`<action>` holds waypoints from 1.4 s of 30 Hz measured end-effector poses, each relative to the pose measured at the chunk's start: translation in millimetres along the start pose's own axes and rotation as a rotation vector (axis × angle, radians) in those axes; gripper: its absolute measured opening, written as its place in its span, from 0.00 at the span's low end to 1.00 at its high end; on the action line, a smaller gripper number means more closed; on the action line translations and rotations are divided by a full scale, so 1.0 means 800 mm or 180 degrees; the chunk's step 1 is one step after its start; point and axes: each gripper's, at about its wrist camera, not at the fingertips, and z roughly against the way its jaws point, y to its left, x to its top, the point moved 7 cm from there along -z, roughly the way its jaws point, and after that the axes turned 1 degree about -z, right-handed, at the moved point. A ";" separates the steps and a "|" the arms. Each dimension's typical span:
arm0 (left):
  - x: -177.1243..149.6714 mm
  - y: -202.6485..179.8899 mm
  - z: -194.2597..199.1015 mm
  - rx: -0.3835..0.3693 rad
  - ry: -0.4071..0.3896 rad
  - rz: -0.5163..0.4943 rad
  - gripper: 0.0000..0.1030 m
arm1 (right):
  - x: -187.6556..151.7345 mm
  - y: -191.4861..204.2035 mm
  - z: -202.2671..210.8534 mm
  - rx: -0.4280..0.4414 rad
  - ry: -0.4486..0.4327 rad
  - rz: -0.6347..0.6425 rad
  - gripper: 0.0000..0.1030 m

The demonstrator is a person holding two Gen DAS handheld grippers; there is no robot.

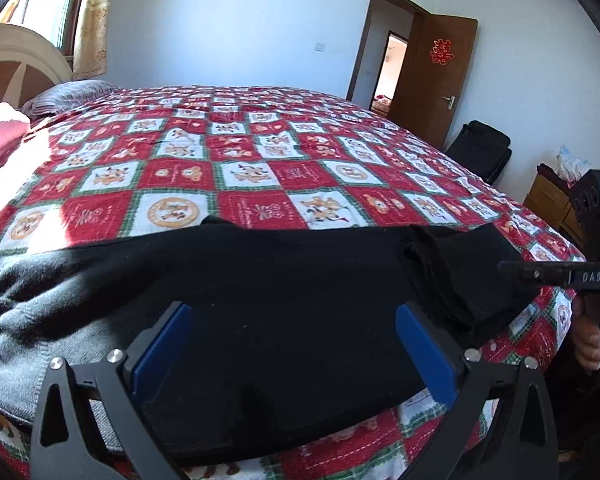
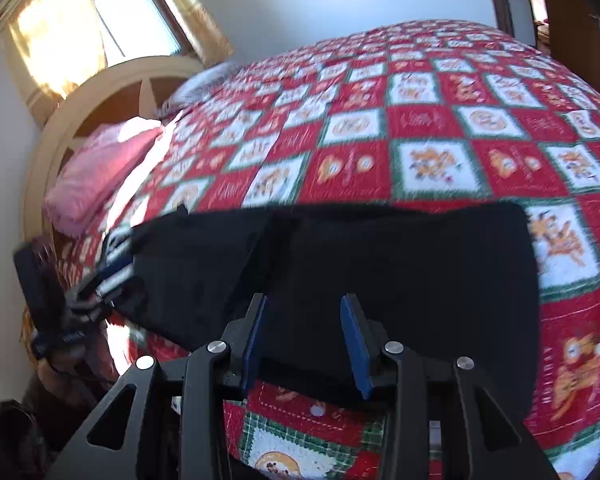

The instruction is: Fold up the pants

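Black pants (image 1: pixel 284 280) lie folded across the near edge of the red checked bedspread (image 1: pixel 260 168), with grey inner fabric (image 1: pixel 40 312) showing at their left end. My left gripper (image 1: pixel 294 312) stands wide open over the pants, its blue pads apart and holding nothing. In the right wrist view the pants (image 2: pixel 400 264) form a dark band. My right gripper (image 2: pixel 305 304) hangs over their near edge, its pads apart and not pressing the cloth. The right gripper (image 1: pixel 512 269) shows edge-on at the right, held by a hand (image 1: pixel 588 340). The left gripper (image 2: pixel 114 276) is blurred at the pants' left end.
A pink pillow (image 2: pixel 100 176) and a grey pillow (image 1: pixel 68 96) lie by the curved headboard (image 1: pixel 20 60). Beyond the bed stand an open brown door (image 1: pixel 432 76), a black bag (image 1: pixel 484 148) and a wooden cabinet (image 1: pixel 548 200). The bedspread (image 2: pixel 420 128) stretches far behind the pants.
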 end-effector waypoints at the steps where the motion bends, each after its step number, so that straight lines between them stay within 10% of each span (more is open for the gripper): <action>1: 0.003 -0.005 0.001 0.0008 -0.0013 -0.0057 1.00 | -0.007 0.011 -0.010 0.0029 0.0064 0.0109 0.38; 9: 0.011 -0.013 -0.006 -0.0026 0.0012 -0.0072 1.00 | -0.037 0.060 -0.044 -0.0361 0.0086 0.1006 0.36; 12: 0.009 -0.011 -0.007 -0.0028 0.0026 -0.0040 1.00 | -0.038 0.065 -0.035 -0.0277 0.0054 0.1079 0.05; 18: 0.009 -0.011 -0.004 -0.0079 0.0016 0.0009 1.00 | -0.026 0.075 0.007 -0.0198 -0.0149 0.1085 0.04; 25: 0.008 -0.031 -0.016 -0.0274 0.0118 -0.0043 1.00 | -0.067 0.063 -0.047 -0.0220 0.0323 0.1163 0.05; 28: 0.016 -0.049 -0.024 -0.0387 0.0162 -0.0050 1.00 | -0.051 0.062 -0.021 -0.0098 0.0255 0.1089 0.11; 31: 0.021 -0.078 -0.038 -0.0649 0.0255 -0.0018 1.00 | -0.036 0.036 0.007 -0.0192 0.0001 0.0991 0.47; 38: 0.020 -0.120 -0.087 -0.0732 0.0590 0.0089 0.94 | -0.001 -0.100 0.064 -0.0559 -0.0655 -0.0159 0.48; 42: 0.015 -0.141 -0.103 -0.0843 0.0745 0.0078 0.60 | 0.004 -0.146 0.072 -0.0689 -0.0779 -0.0569 0.48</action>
